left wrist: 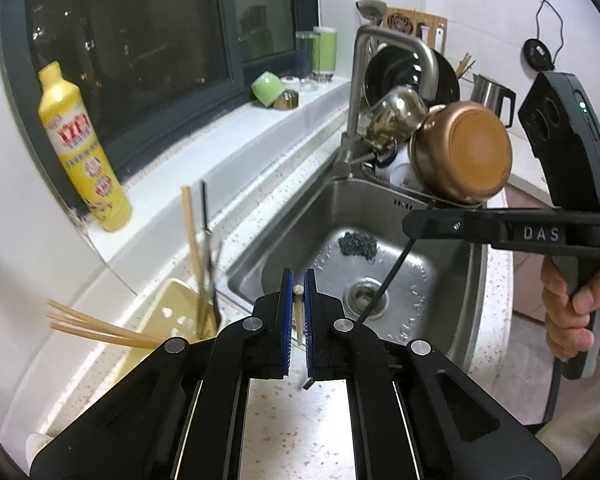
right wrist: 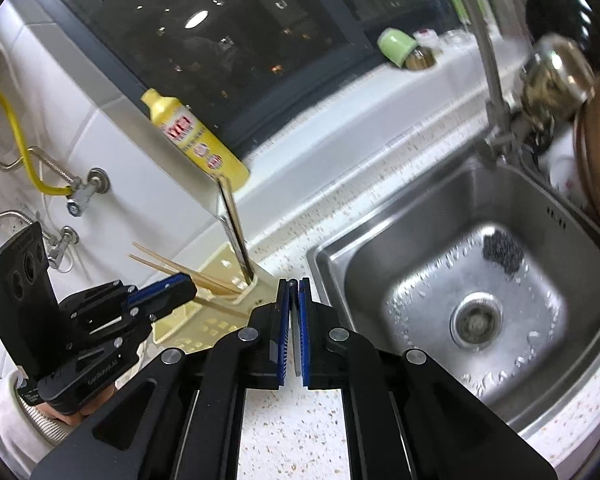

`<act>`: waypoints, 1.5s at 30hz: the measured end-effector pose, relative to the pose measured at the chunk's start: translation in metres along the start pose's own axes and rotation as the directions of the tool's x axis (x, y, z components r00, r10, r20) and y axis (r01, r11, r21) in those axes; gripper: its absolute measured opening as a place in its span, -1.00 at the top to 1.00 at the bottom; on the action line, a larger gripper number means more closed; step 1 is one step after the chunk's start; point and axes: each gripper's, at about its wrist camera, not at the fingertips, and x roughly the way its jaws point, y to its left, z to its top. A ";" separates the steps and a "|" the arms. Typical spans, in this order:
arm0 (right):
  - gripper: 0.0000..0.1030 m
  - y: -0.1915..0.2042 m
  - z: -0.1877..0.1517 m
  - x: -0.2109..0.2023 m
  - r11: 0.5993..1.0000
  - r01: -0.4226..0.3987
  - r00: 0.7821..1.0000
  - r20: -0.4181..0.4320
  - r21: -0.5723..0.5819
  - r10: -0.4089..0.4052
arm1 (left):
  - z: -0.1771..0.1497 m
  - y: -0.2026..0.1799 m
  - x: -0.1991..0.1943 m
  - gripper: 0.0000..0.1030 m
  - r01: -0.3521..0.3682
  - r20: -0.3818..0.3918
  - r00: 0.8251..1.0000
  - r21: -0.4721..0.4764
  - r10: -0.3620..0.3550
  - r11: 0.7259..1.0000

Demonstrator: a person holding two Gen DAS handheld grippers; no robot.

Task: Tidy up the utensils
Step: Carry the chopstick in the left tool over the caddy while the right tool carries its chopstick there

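My left gripper [left wrist: 298,286] is shut on a pale wooden chopstick [left wrist: 299,312] that stands on end between its blue pads, above the counter by the sink. My right gripper [right wrist: 294,282] is shut on a thin dark utensil handle [left wrist: 384,284] that slants down over the sink; in its own view only a grey sliver [right wrist: 296,332] shows between the pads. A cream utensil holder [left wrist: 168,312] [right wrist: 220,268] on the counter holds several chopsticks [left wrist: 100,326] and upright utensils [left wrist: 206,256]. The left gripper [right wrist: 180,286] is beside the holder in the right wrist view.
A steel sink [left wrist: 360,248] [right wrist: 480,280] with a drain and a dark scrubber [left wrist: 358,245] lies right of the holder. A yellow detergent bottle [left wrist: 82,148] stands on the sill. A faucet [left wrist: 380,76], a copper pot [left wrist: 466,154] and dishes crowd the sink's far right.
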 end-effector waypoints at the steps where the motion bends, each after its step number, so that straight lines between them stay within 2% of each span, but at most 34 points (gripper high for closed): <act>1: 0.97 0.006 0.005 -0.002 1.000 -0.003 1.000 0.007 -0.013 0.003 | 0.002 0.003 -0.005 0.92 -0.006 0.011 1.000 -0.003 0.006 1.000; 13: 0.97 0.075 0.063 -0.015 0.983 -0.050 0.995 0.076 -0.175 0.065 | 0.027 0.043 -0.064 0.92 -0.077 0.124 0.989 -0.040 0.082 0.996; 20: 0.97 0.112 0.088 -0.008 0.967 -0.072 0.992 0.087 -0.245 0.096 | 0.033 0.061 -0.086 0.92 -0.129 0.147 0.980 -0.027 0.131 0.991; 25: 0.97 0.132 0.098 0.010 0.955 -0.086 0.991 0.071 -0.285 0.110 | 0.029 0.076 -0.080 0.92 -0.140 0.119 0.982 -0.041 0.144 0.989; 39: 0.97 0.151 0.100 0.067 0.909 -0.001 0.998 0.059 -0.417 0.028 | 0.006 0.100 -0.034 0.91 -0.118 0.034 0.992 -0.099 0.122 0.988; 45: 0.97 0.151 0.093 0.096 0.896 0.013 1.000 0.010 -0.443 -0.009 | -0.001 0.110 -0.013 0.91 -0.115 -0.003 0.993 -0.135 0.115 0.984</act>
